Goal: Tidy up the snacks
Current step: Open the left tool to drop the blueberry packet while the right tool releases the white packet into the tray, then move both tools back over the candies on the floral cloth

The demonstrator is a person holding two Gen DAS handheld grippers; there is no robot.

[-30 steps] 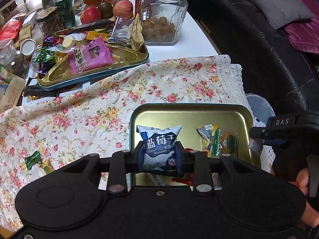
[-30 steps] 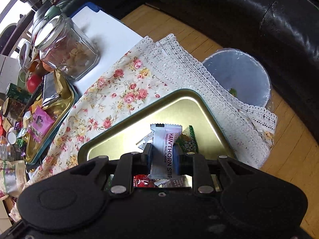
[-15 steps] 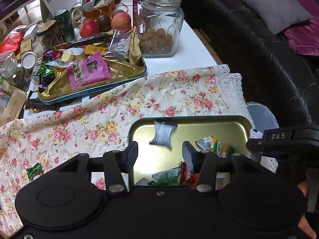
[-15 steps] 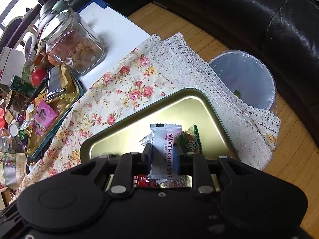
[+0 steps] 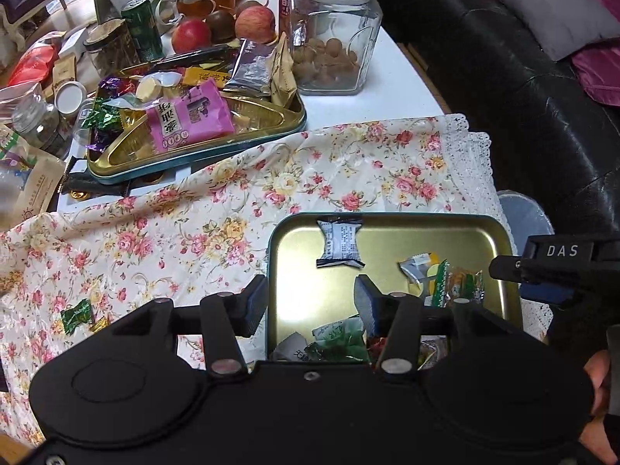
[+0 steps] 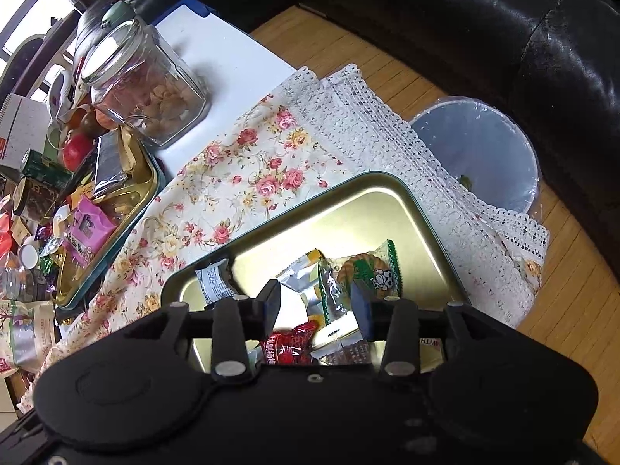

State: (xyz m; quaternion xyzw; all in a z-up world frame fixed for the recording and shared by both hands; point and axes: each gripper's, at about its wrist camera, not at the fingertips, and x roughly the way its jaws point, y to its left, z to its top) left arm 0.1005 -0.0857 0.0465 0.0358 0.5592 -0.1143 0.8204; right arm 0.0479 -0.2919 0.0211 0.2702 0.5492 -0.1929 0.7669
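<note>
Both hand-held grippers are seen empty with jaws spread wide above the near gold tin tray (image 5: pixel 503 248), which rests on the floral cloth (image 5: pixel 240 209) covering the desk. The left hand-held gripper (image 5: pixel 312 302) hangs over the tray's left rim, one finger outside the wall and the other over the tray floor. The right hand-held gripper (image 6: pixel 316 302) is poised over the tray's near half, with packets directly beneath its gap.

Snacks already in the tray are gathered at its near and right parts: a blue-and-white packet (image 5: pixel 340 243) lies back side up near the far left corner, a cookie packet (image 6: pixel 366 271) lies to the right, and a red wrapped sweet (image 6: pixel 288 343) lies at the near edge.

The coming move is judged to turn on the loose sweets left on the cloth. A green wrapped candy (image 5: pixel 77 312), with a gold one touching it, lies well to the left of the left hand-held gripper and apart from the tray. Its long axis runs diagonally, from near left to far right. The left hand-held gripper is clearly the nearer; a sideways shift to the left and a slight turn of the wrist would be called for. The far tray (image 5: pixel 193 155), heaped with a pink packet (image 5: pixel 190 118) and other wrappers, lies farther ahead, beside the glass jar (image 5: pixel 333 35).
</note>
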